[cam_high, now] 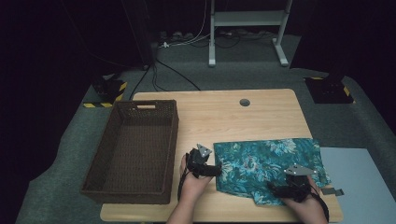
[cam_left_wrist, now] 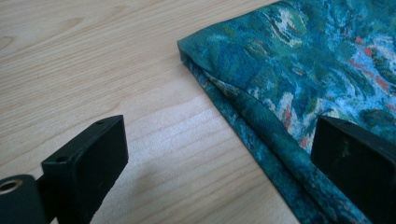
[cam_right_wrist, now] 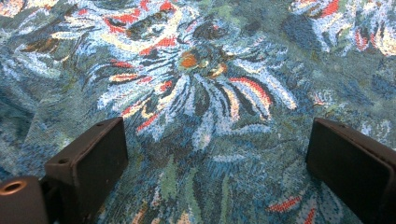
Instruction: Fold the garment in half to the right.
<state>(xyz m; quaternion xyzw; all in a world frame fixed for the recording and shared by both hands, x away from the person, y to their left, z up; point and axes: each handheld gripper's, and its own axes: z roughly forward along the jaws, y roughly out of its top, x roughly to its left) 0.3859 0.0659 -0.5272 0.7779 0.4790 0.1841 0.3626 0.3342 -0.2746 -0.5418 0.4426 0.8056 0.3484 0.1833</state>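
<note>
A folded teal floral cloth (cam_high: 268,163) lies on the right half of the wooden table (cam_high: 219,116). My left gripper (cam_high: 215,170) sits at the cloth's left edge, open; in the left gripper view its jaws straddle the folded edge of the cloth (cam_left_wrist: 261,107), one jaw over bare wood, the other over fabric. My right gripper (cam_high: 275,189) hovers low over the cloth's near right part, open. The right gripper view has the flower print of the cloth (cam_right_wrist: 196,84) between its wide-apart jaws, nothing gripped.
A dark brown woven basket (cam_high: 135,149), with nothing inside, stands on the table's left side. A round cable hole (cam_high: 244,102) is in the tabletop at the back. A grey board (cam_high: 359,182) lies beside the table's right edge.
</note>
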